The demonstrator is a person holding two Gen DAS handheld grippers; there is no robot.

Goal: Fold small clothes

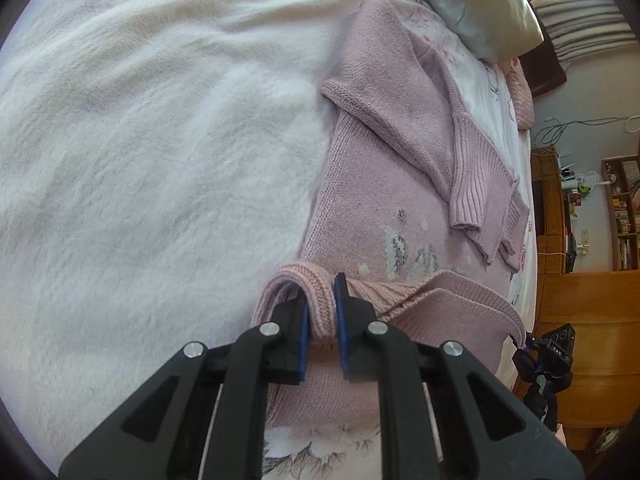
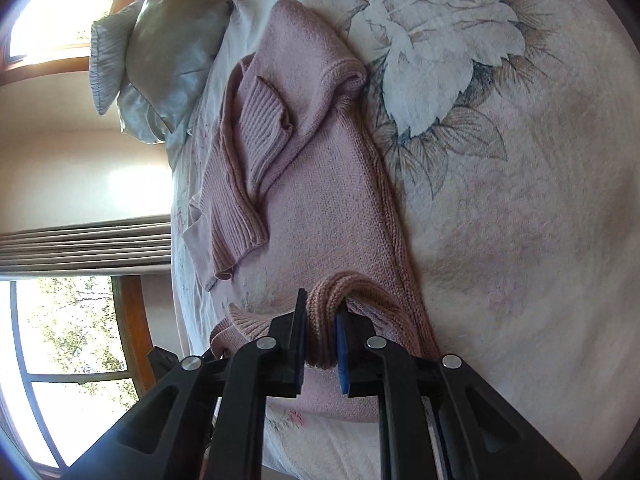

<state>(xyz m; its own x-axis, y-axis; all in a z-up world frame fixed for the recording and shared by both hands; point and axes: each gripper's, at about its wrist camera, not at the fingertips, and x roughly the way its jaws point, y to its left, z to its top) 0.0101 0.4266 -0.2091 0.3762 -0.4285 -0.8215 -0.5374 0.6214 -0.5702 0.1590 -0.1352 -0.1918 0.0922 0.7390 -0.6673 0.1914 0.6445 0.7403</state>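
**Bed-top fold: hem pinched, final fold still to make**

Bedding under you is a floral quilt (image 2: 460, 80) on one side and a white fuzzy blanket (image 1: 160, 140) on the other, with a pillow (image 2: 160, 60) by the window. Your left gripper (image 1: 322, 320) is closed on a bunched roll of the ribbed hem of the pink knit sweater (image 1: 380, 208); your right gripper (image 2: 322, 332) is clamped the same way on the hem at the opposite corner, its jaws narrow around the thick knit. Beyond the fingers the sweater lies flat along the bed, both sleeves (image 2: 256, 140) already folded in across the body with their cuffs overlapping. So the sleeve folds look done; what seems left is carrying the hem up toward the shoulders. Both tools point along the garment from its bottom edge, low over the bed, roughly level with each other
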